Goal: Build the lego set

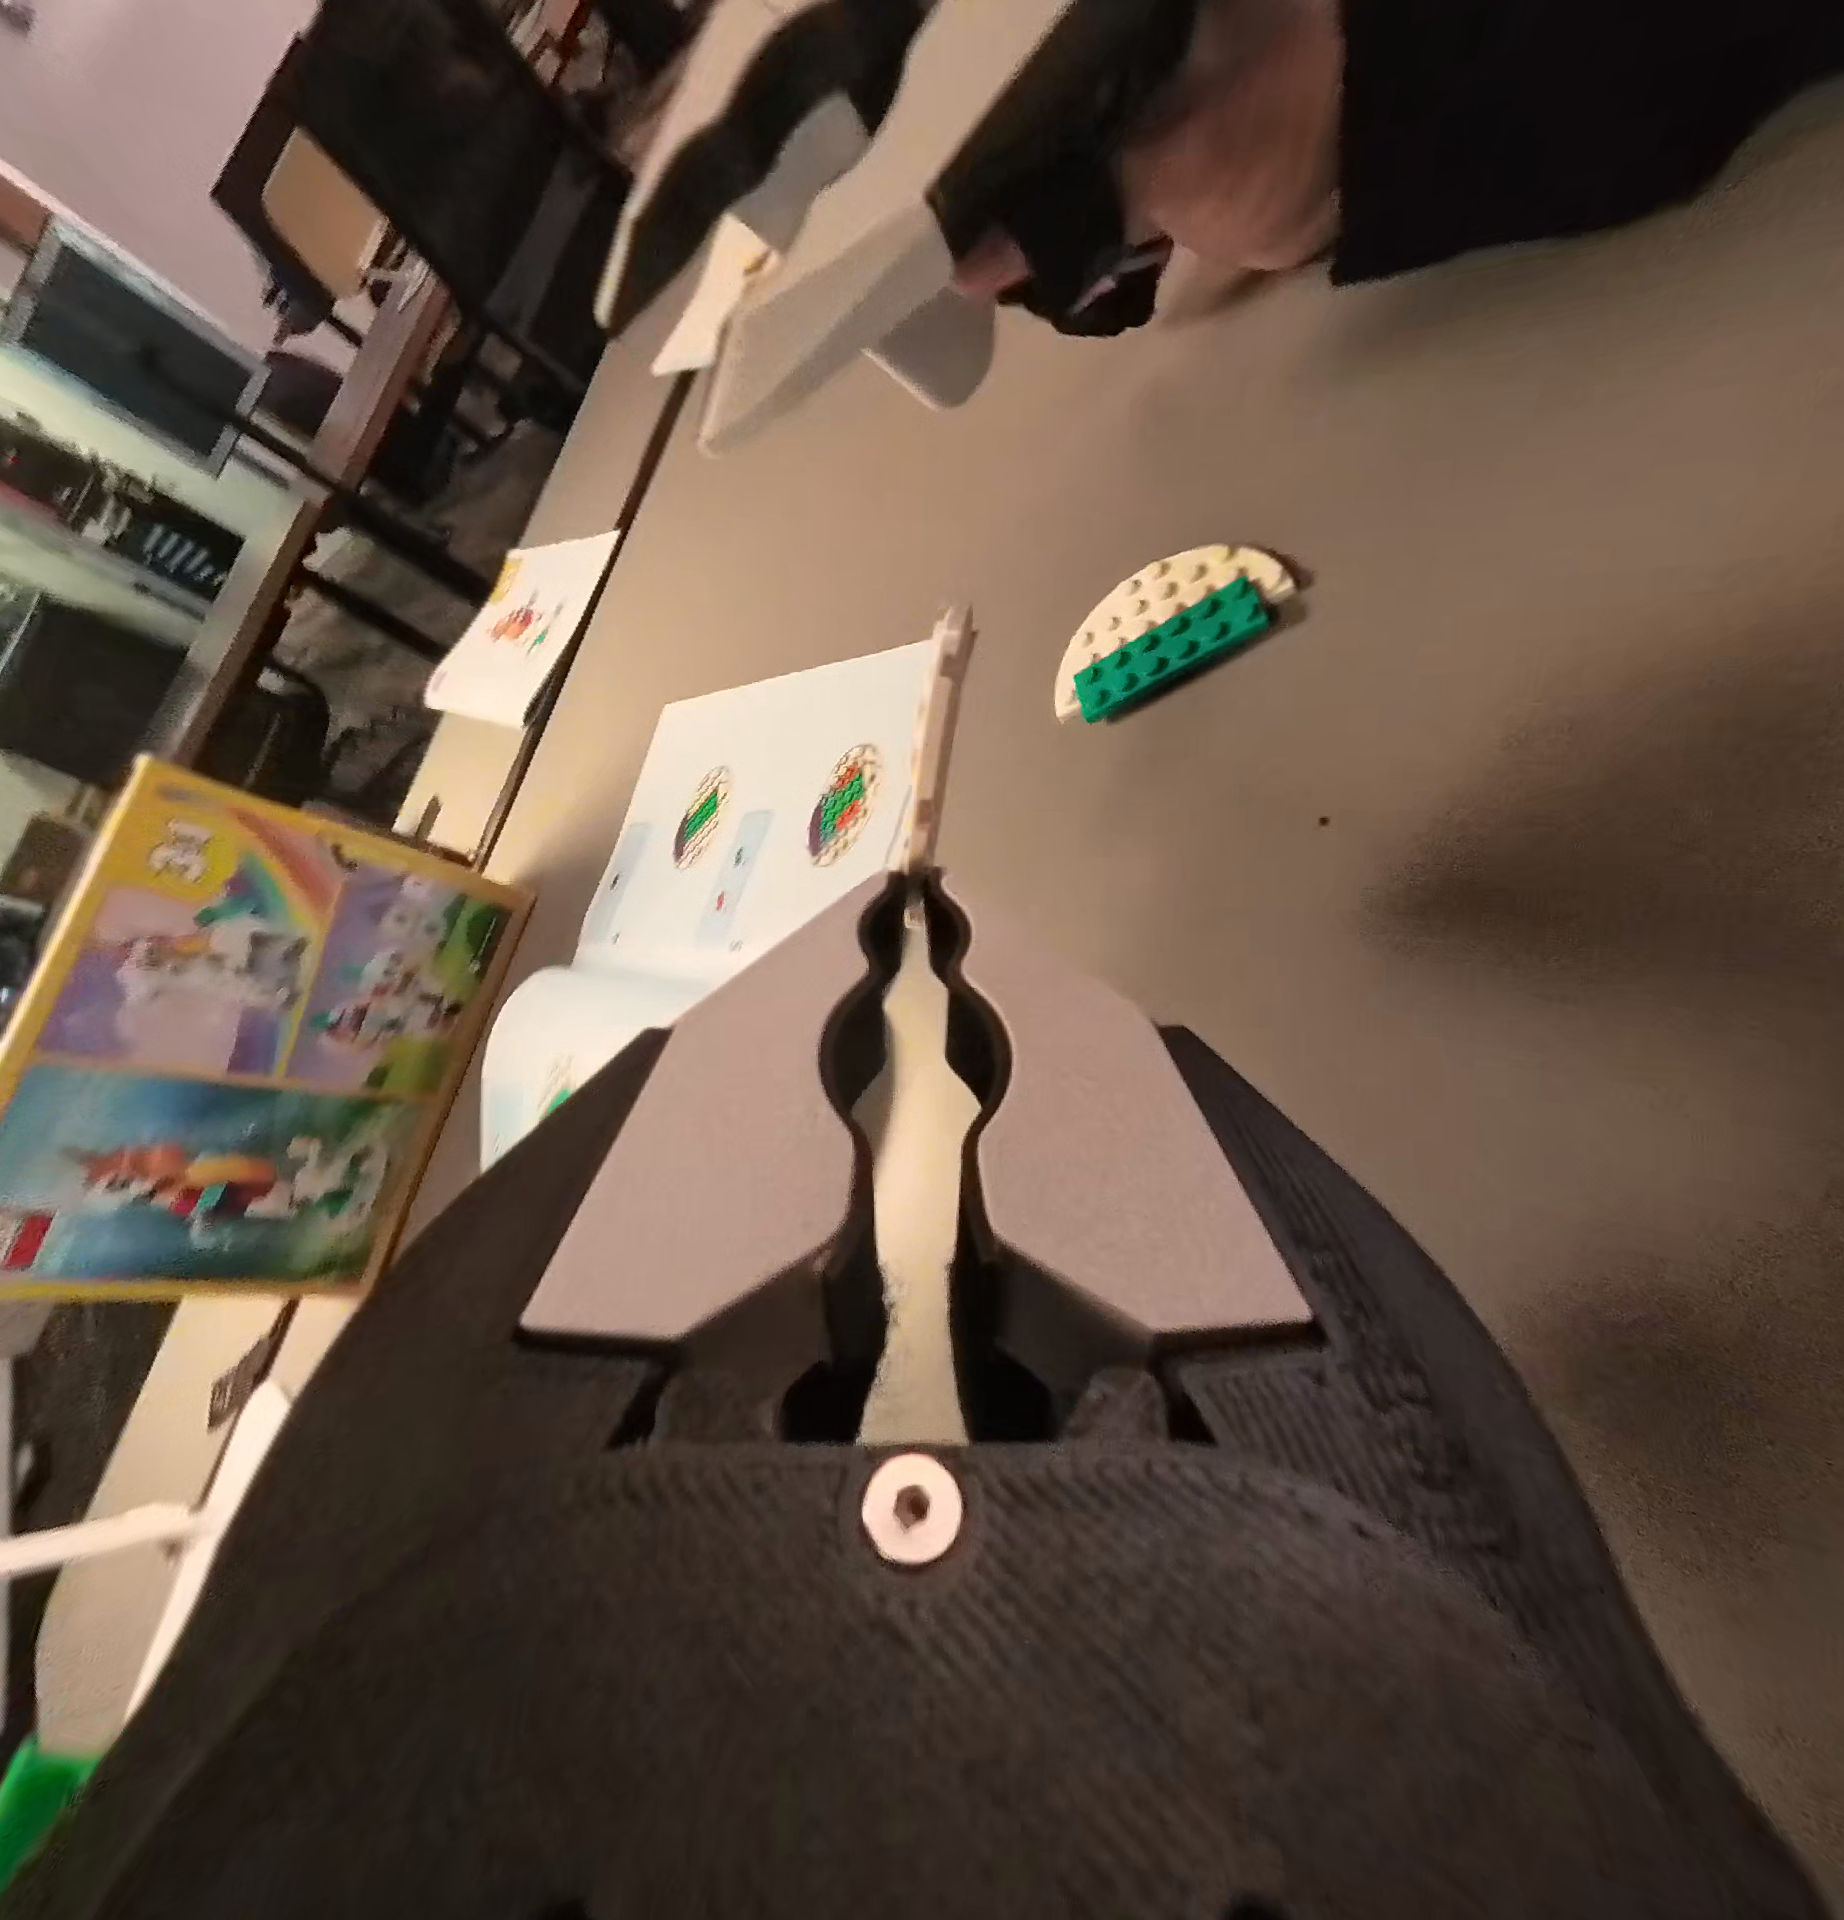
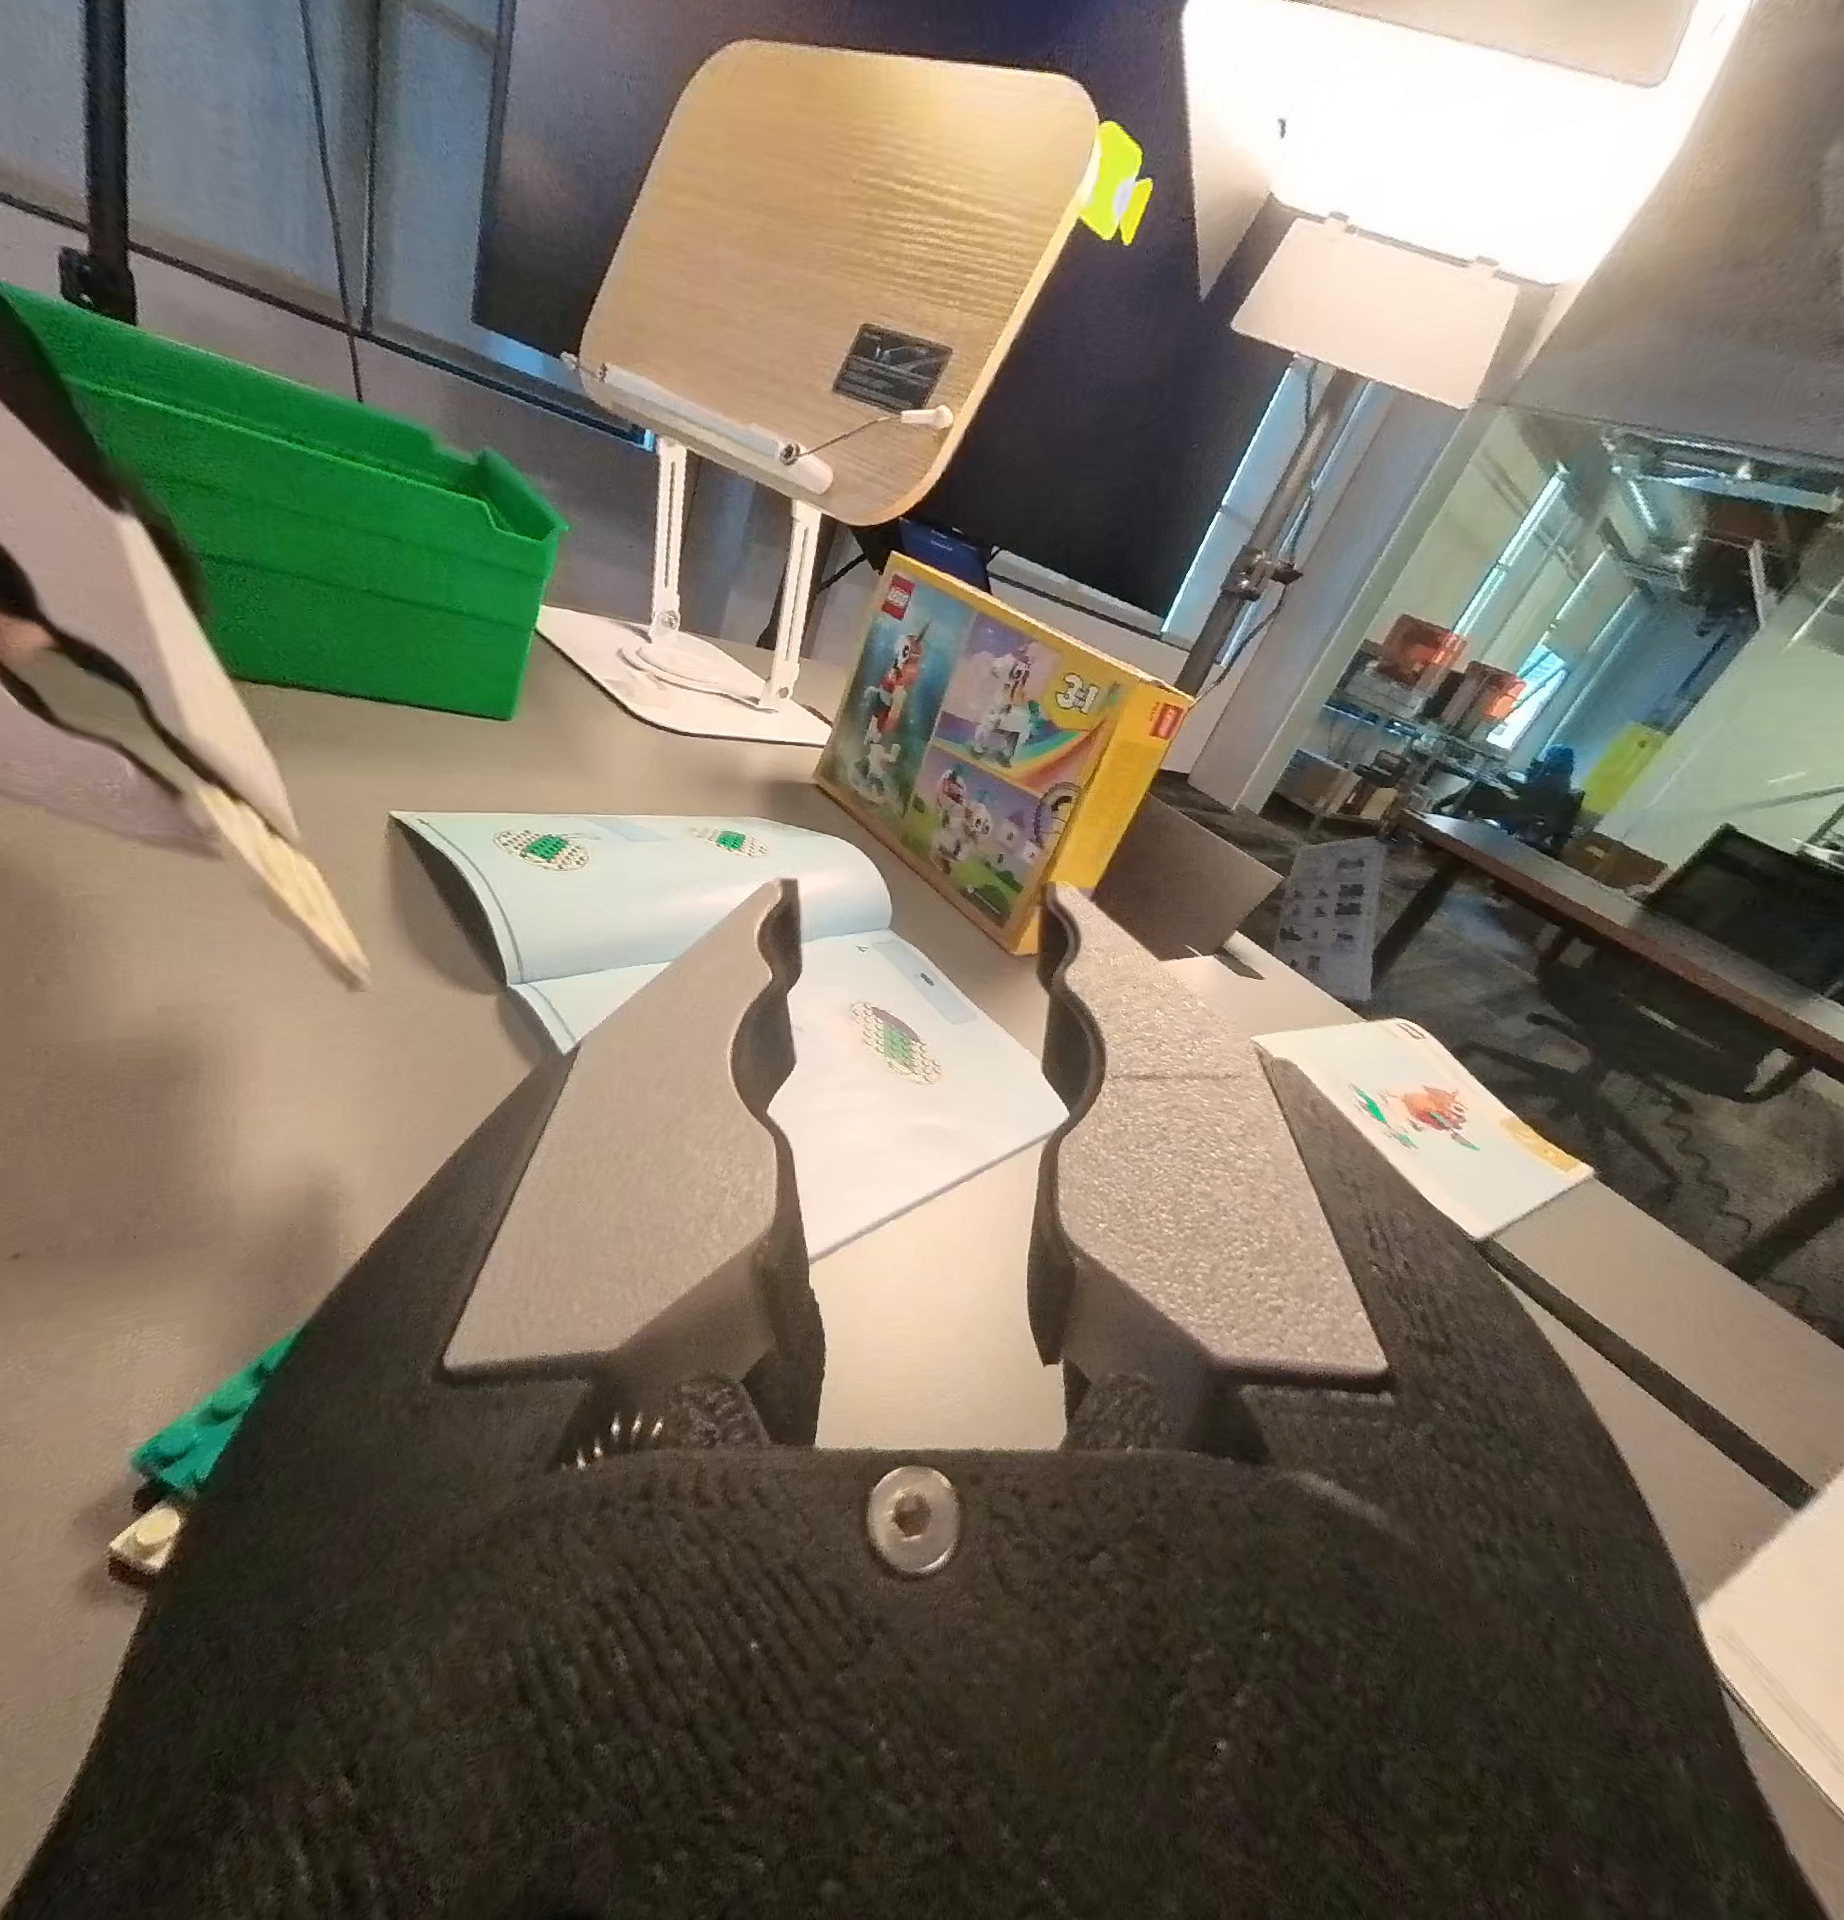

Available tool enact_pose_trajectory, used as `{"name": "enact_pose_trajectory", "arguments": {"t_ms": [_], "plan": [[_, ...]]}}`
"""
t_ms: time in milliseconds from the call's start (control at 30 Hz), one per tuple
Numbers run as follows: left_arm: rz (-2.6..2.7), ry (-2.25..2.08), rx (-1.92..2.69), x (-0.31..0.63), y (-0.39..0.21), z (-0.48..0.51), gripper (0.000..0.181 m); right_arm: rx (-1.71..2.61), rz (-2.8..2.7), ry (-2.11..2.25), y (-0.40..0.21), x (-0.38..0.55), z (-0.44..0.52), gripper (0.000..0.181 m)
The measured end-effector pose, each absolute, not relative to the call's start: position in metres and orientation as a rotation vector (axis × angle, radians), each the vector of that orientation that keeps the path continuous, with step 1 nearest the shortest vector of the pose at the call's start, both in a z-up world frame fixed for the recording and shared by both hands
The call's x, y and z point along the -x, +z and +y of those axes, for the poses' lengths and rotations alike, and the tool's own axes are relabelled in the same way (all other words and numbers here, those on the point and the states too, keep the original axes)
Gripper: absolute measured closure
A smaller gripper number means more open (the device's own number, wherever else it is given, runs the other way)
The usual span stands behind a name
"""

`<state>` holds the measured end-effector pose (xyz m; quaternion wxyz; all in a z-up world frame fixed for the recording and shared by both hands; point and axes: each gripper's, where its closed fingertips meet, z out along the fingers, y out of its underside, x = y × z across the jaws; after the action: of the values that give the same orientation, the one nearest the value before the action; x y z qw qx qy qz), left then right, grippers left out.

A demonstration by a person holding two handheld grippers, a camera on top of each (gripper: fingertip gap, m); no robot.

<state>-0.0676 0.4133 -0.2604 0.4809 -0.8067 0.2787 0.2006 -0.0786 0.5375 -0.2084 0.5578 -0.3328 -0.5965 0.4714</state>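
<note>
My left gripper (image 1: 920,883) is shut on a thin cream plate (image 1: 941,727), held edge-on above the open instruction booklet (image 1: 772,800). The same gripper and its plate (image 2: 294,894) show at the left of the right wrist view, in the air over the table. A cream half-round plate (image 1: 1157,603) with a green plate (image 1: 1172,665) pressed on its straight side lies on the table to the right. My right gripper (image 2: 918,914) is open and empty, above the booklet (image 2: 928,1122). The green plate's edge (image 2: 222,1423) shows at its lower left.
The yellow set box (image 2: 1001,748) stands behind the booklet and also shows in the left wrist view (image 1: 232,1039). A green bin (image 2: 326,540) and a wooden book stand (image 2: 835,270) sit at the back. A second leaflet (image 2: 1417,1122) lies near the table's right edge. A person's hand (image 1: 1240,156) holds the other gripper.
</note>
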Motion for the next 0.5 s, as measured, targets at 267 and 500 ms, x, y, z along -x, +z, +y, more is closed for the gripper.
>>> {"name": "enact_pose_trajectory", "arguments": {"t_ms": [267,500], "plan": [[0.944,0.467,1.895,0.066,-0.29,0.431,0.178,0.788,-1.407,1.112,-0.208,0.08,0.539,0.137],[0.97,0.397,1.861,0.066,-0.295,0.437,0.178,0.784,-1.41,1.08,-0.208,0.079,0.538,0.137]]}}
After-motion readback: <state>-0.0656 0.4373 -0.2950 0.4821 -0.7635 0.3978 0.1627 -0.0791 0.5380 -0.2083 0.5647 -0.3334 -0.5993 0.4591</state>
